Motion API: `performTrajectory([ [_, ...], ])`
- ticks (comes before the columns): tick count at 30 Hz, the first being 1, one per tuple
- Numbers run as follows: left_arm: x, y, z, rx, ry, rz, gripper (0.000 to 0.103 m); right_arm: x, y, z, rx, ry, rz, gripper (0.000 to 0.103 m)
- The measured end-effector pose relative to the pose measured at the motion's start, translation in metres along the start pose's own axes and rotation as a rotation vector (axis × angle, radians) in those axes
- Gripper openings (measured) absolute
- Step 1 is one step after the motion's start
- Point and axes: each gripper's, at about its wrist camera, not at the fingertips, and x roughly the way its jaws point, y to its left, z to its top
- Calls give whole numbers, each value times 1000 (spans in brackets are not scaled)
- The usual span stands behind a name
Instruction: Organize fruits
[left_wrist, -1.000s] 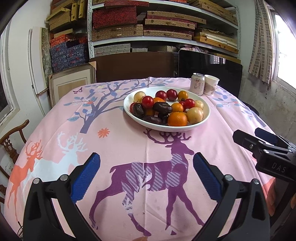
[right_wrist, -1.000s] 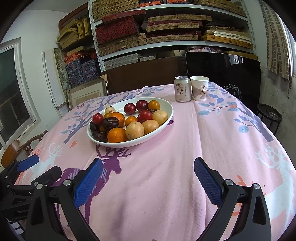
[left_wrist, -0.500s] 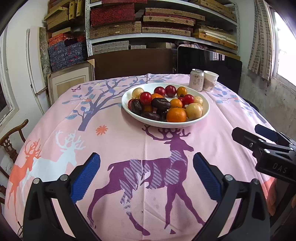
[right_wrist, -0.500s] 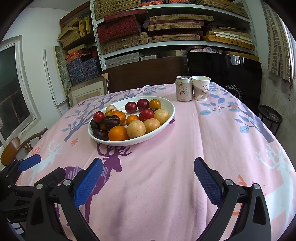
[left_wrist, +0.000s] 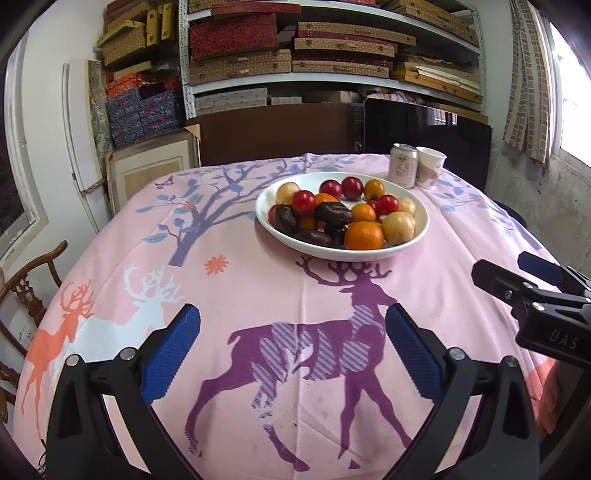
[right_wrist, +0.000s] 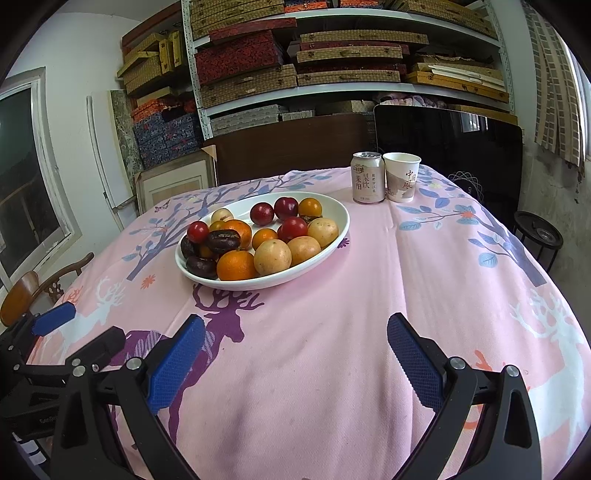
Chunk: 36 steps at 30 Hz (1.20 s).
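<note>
Pink deer-print tablecloth (left_wrist: 258, 288) fronts box-stacked shelves (left_wrist: 332, 77); left gripper (left_wrist: 291, 347) and right gripper (right_wrist: 295, 354) gape, holding nothing.

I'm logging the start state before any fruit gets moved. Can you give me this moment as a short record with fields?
surface: table under a pink deer-print cloth
fruit: all piled in the white bowl
beside bowl: drink can and paper cup, side by side behind it
left gripper: jaws open, empty, short of the bowl
right gripper: jaws open, empty, short of the bowl
</note>
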Motion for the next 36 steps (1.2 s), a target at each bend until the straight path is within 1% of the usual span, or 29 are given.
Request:
performTrajectory([
  [9, -1, 3, 1, -6, -3, -4, 98, 0, 0, 0, -1, 0, 0, 100],
  [17, -2, -2, -1, 12, -6, -7, 98, 0, 0, 0, 0, 0, 0, 100],
  [36, -1, -4, 0, 11, 4, -31, 98, 0, 0, 0, -1, 0, 0, 100],
])
